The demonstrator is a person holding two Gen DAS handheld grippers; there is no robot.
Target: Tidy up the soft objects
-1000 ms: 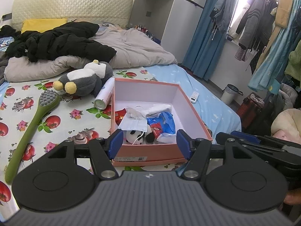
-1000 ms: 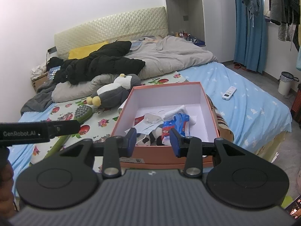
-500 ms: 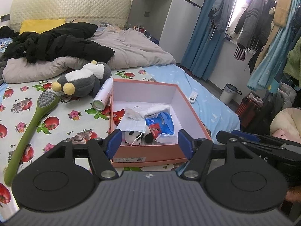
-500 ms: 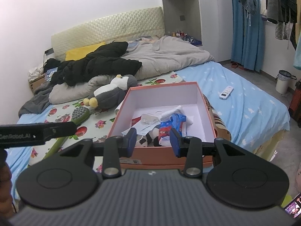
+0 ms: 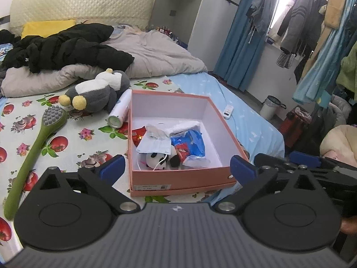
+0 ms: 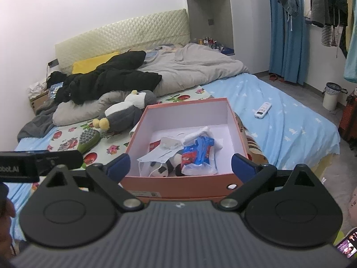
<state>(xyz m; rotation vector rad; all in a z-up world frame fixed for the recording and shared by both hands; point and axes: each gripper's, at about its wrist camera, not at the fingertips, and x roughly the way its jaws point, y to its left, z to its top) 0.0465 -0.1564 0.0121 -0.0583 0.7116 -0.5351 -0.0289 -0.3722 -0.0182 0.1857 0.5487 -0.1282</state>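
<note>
bed fills both views, flowered sheet on the near left part, pale blue sheet to the right, grey quilt and a black jacket heaped toward the headboard. salmon shoebox sits open on the sheet, already holding a face mask, a blue snack packet and a small panda toy bunched in its near half; far half bare. grey penguin plush lies on the sheet just left of the box's far corner, feet toward the camera, likely the next soft thing to go in. white spray can lies touching the box's left wall, close against the plush; green long-handled brush lies further left, apart. left gripper and right gripper both hover short of the box's near wall, jaws opening wide, nothing between the pads. judgement: left side is nearer the plush. bite the fat grey body, not a foot or the beak, approach from the side away from the can so it isn't knocked, lift clear of the box rim, set it in the bare far half.
</note>
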